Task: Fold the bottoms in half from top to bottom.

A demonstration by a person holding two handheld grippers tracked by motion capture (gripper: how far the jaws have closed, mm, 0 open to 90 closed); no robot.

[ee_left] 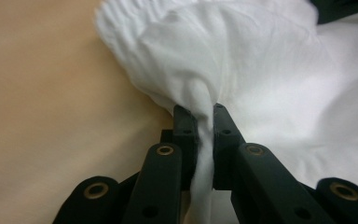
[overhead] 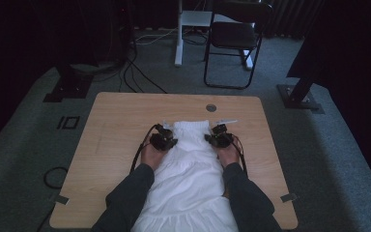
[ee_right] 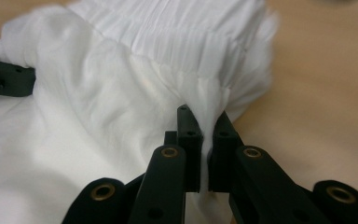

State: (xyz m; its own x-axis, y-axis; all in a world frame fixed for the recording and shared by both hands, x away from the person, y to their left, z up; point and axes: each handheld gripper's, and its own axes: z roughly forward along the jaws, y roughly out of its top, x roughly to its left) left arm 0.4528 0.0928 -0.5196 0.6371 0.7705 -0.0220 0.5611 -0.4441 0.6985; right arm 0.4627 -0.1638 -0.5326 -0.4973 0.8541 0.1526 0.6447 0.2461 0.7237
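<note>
A white skirt-like garment (overhead: pixel 189 169) with a gathered waistband (overhead: pixel 191 126) lies along the middle of the wooden table (overhead: pixel 116 125), waistband at the far end. My left gripper (overhead: pixel 166 139) is shut on the cloth at the garment's left side just below the waistband; a fold of white fabric (ee_left: pixel 204 107) is pinched between its black jaws. My right gripper (overhead: pixel 217 137) is shut on the right side at the same height, with bunched cloth (ee_right: pixel 205 93) squeezed between its jaws (ee_right: pixel 205 122). The other gripper's black body (ee_right: pixel 4 77) shows at the left edge of the right gripper view.
A round grommet (overhead: pixel 211 108) sits in the table near its far edge. Beyond the table stand a black chair (overhead: pixel 234 38), a white desk leg (overhead: pixel 178 34) and cables on grey carpet. The person's dark sleeves (overhead: pixel 125 198) enter from the bottom.
</note>
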